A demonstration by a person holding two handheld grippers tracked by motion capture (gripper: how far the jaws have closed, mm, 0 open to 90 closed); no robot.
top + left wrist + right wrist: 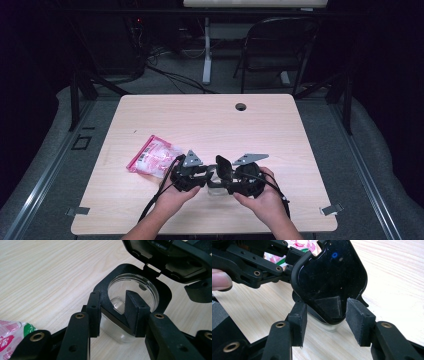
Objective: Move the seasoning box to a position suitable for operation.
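High view looks down; gripper views close, sharing the container point(132, 293).

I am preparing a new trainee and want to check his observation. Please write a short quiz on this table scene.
1. True or false: the lid of the clear container is closed.
2. Where does the pink packet lie? A: on the table, beside the left gripper. B: inside the container. C: on the chair.
3. Which part of the container does the left gripper hold, and how do its jaws stand?

Key
1. False: the lid stands open on its hinge.
2. A.
3. The black rim, with one jaw inside the container and one outside.
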